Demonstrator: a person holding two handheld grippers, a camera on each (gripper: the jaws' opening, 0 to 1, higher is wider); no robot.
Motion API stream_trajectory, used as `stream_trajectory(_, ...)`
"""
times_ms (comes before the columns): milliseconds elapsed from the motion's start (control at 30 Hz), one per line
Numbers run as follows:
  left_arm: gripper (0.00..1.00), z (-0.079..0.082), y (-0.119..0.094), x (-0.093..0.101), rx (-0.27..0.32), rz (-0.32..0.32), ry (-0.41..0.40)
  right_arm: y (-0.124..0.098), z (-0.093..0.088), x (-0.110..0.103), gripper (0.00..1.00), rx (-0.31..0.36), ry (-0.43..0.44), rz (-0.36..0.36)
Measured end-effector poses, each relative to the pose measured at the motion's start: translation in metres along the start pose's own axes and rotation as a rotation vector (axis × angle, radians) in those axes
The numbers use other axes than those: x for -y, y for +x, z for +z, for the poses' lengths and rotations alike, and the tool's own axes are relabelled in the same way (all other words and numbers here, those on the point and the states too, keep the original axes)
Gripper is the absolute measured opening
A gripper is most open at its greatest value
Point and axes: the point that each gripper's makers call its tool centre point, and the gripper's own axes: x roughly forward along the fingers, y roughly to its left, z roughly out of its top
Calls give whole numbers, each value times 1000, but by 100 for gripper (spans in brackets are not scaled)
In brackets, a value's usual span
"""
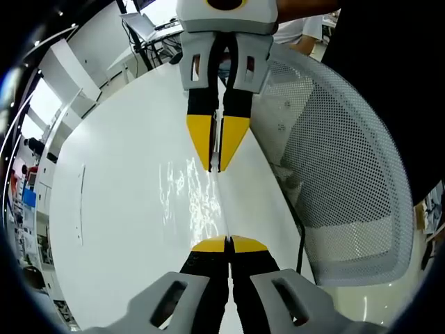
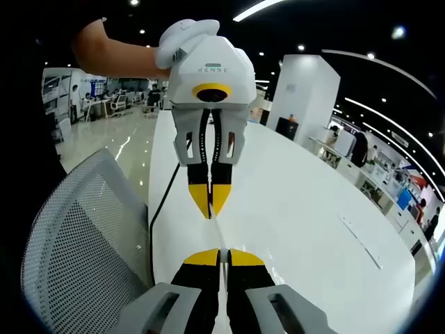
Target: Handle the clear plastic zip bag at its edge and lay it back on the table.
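Table: the long white glossy table (image 1: 132, 209) runs away under both my grippers; in the right gripper view its bare top (image 2: 306, 209) stretches off to the right.
Chair: a white mesh-backed office chair (image 1: 348, 174) stands just beside the table edge; in the right gripper view its mesh back (image 2: 76, 243) sits to the lower left, with a black cable (image 2: 154, 223) hanging between chair and table.
Bag: the clear plastic zip bag (image 1: 191, 198) hangs stretched between my two grippers, above the table; it reads mostly as glinting wrinkles against the white; in the right gripper view I see it as a thin upright clear edge (image 2: 217, 233) running from my own jaws to the opposite ones.
Left gripper: my left gripper (image 1: 228, 243), grey body with black jaws and yellow tips, has its jaws pressed together on one edge of the bag; in the right gripper view it faces me (image 2: 209, 212), held by a hand in a white glove (image 2: 182, 35).
Right gripper: my right gripper (image 2: 222, 256) is likewise clamped, tips together on the opposite edge of the bag; in the left gripper view it points back at me (image 1: 216, 165), tips closed on the film.
Room: an open office with people at far desks (image 2: 97, 104); details too small to tell.
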Motion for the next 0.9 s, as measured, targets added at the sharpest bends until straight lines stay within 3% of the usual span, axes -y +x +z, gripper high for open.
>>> stream_trajectory(900, 0, -5, -1, 1, 2, 9, -20, 0, 0, -1, 0, -7, -9, 4)
